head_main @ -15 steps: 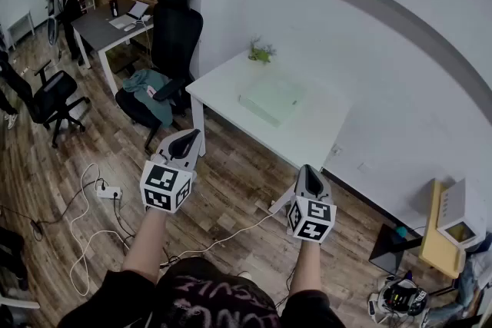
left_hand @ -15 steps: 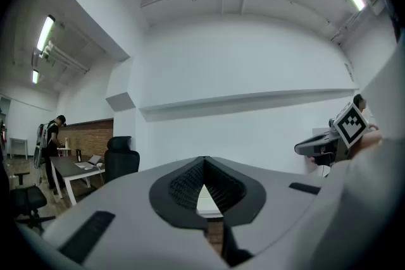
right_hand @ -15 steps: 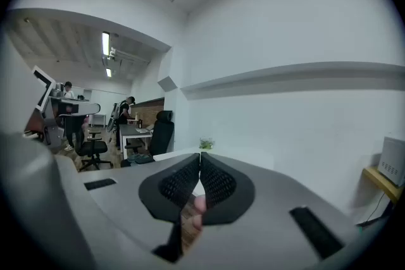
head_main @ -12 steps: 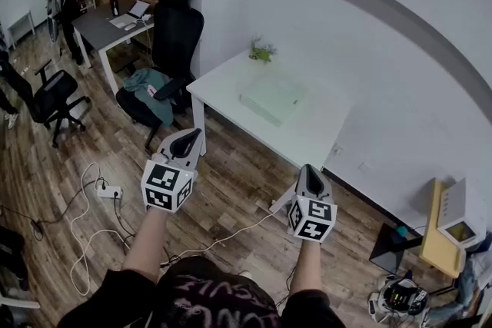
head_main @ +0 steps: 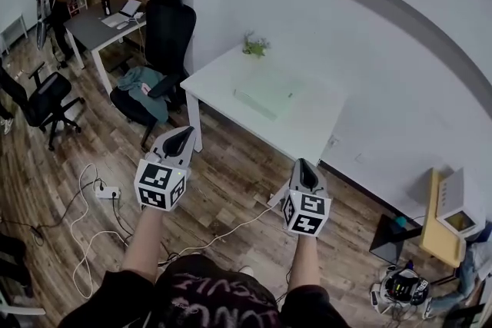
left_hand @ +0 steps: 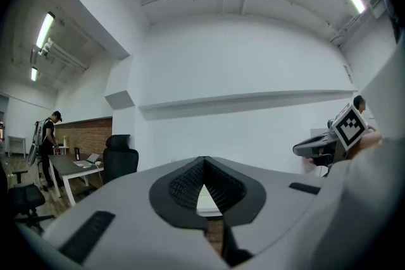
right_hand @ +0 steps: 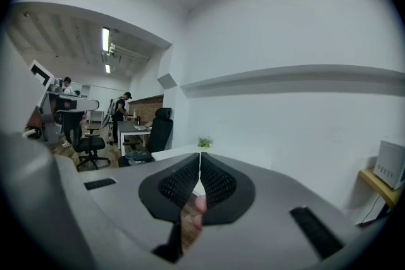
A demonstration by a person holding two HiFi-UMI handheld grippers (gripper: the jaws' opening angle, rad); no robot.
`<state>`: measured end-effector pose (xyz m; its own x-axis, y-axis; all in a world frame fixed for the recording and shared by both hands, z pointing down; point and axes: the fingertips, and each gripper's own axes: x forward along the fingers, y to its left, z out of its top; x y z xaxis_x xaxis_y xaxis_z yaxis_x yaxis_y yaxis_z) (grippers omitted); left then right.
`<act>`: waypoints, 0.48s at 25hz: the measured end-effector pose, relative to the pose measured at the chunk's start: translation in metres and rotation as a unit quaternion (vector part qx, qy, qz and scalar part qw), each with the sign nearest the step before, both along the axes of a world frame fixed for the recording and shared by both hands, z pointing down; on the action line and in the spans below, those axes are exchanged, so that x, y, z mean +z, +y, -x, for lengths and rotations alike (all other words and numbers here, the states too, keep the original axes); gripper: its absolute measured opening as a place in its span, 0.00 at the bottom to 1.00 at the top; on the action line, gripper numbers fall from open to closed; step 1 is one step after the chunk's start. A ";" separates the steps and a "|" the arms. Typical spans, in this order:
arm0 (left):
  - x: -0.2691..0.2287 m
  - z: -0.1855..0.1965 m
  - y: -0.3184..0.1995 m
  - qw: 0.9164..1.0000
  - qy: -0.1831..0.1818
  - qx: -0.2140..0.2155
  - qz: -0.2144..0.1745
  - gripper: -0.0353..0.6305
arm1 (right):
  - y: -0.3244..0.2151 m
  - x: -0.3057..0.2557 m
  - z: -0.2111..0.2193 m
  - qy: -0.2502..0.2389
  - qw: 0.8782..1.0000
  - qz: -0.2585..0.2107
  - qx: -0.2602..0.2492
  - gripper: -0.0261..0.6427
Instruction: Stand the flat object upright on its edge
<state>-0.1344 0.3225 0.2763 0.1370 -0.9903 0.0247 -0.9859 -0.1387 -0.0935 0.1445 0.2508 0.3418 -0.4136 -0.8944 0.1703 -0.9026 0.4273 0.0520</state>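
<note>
The slab lay flat on the white table, about in the middle of the top; it was pale green and thin, and nothing touched it. A small plant stood at the far corner of the table, next to the wall, well apart from the slab.

Both grippers were held over the wood floor, before the near edge of the table and well apart from the slab; neither touched the table. The left gripper pointed toward the left corner of the table; in the left gripper view its jaws were pressed together at the tips, with nothing between them. The right gripper was near the right end of the same edge; in the right gripper view its jaws were also pressed together and held nothing. Each gripper carried its marker cube at the back, above the person's bare forearm.

Left of the table stood a black chair with a grey-green cloth lying beside it; further left was a grey desk with a laptop, and a person stood at that desk. A power strip and a white cable lay on the floor near the left gripper.
</note>
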 end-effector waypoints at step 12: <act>0.000 0.028 -0.012 0.999 -0.007 0.034 -0.008 0.07 | 0.004 -0.003 0.034 0.016 1.000 -0.014 0.022 0.08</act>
<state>-0.1626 0.3109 0.2764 0.2039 -0.9789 0.0117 -0.9727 -0.2039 -0.1108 0.1106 0.2543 0.3388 -0.3678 -0.9167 0.1563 -0.9186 0.3843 0.0922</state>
